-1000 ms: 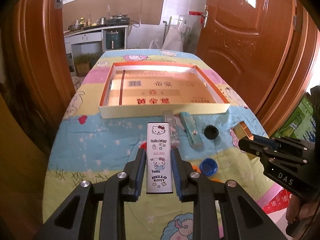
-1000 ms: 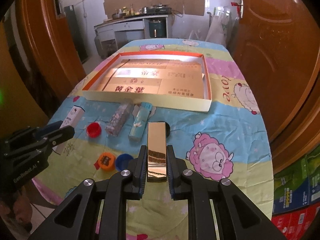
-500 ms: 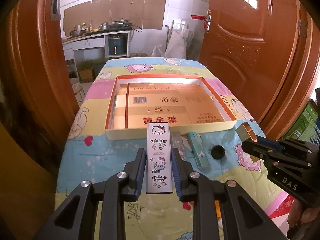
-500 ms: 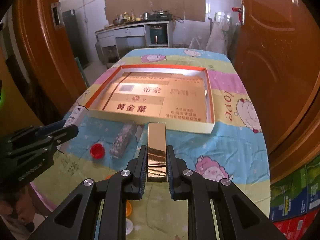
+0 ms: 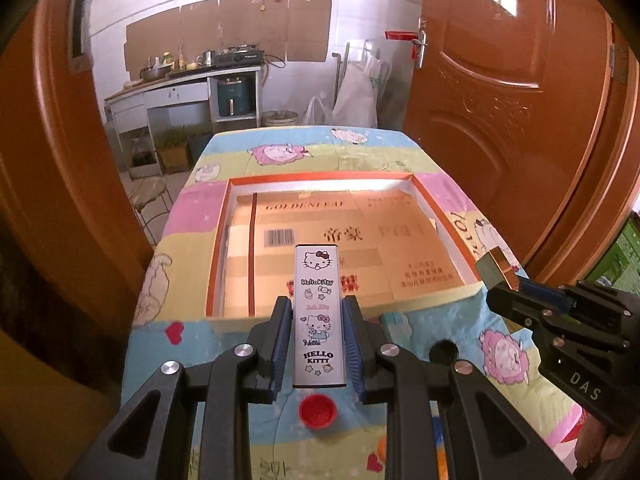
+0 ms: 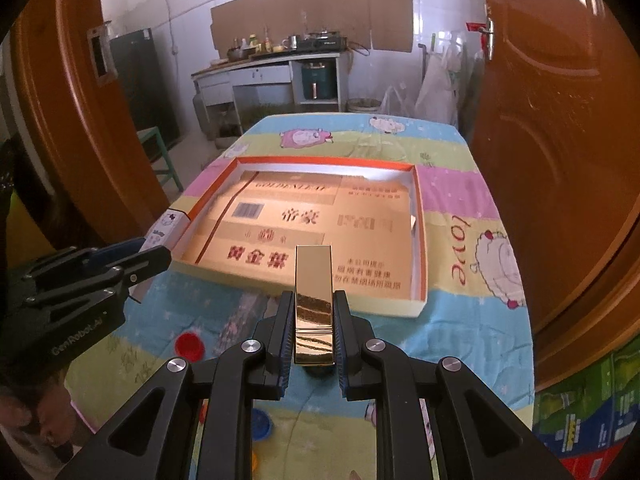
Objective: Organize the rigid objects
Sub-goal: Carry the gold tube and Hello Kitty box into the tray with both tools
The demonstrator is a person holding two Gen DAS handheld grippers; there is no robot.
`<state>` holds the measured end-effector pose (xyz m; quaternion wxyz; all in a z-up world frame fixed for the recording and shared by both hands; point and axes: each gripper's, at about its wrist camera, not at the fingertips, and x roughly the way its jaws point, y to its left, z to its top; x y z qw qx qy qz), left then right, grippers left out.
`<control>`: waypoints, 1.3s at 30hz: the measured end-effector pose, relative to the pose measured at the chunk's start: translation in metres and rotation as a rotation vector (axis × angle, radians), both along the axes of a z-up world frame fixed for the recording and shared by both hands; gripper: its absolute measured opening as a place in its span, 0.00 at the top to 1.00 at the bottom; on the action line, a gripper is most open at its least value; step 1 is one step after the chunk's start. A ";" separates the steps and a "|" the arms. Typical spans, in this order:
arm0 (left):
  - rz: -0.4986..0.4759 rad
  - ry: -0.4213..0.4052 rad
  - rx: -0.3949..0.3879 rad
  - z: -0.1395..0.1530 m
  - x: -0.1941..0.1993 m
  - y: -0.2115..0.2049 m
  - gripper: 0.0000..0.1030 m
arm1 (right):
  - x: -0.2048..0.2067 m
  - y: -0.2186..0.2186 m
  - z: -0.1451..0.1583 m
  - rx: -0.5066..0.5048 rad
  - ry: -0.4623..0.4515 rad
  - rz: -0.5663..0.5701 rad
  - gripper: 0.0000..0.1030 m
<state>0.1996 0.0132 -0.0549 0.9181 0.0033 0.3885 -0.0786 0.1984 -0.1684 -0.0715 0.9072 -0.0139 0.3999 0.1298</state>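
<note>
A kitchen room with big brown wooden doors point(image 5: 500, 112) holds a table under a bright cartoon cloth point(image 5: 352, 148). A wide flat cardboard box with orange edges point(image 5: 224, 240) sits in the middle of the table. The left gripper point(image 5: 318, 344) squeezes a long white Hello Kitty box point(image 5: 319, 312) above the box's near edge. The right gripper point(image 6: 314, 332) squeezes a shiny gold box point(image 6: 314, 292) there too. A small red bottle cap point(image 5: 317, 411) lies near the table's near edge.
</note>
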 end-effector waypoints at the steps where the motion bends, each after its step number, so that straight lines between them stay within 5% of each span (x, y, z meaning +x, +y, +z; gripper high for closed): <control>1: 0.000 -0.001 -0.001 0.001 0.003 -0.001 0.74 | 0.004 -0.001 0.001 0.003 -0.001 0.000 0.83; 20: 0.037 0.041 0.020 0.006 0.101 -0.004 0.74 | 0.098 -0.001 0.013 0.014 0.012 0.045 0.83; 39: 0.046 0.162 0.013 -0.031 0.180 -0.003 0.74 | 0.194 0.000 -0.031 -0.010 0.137 0.070 0.83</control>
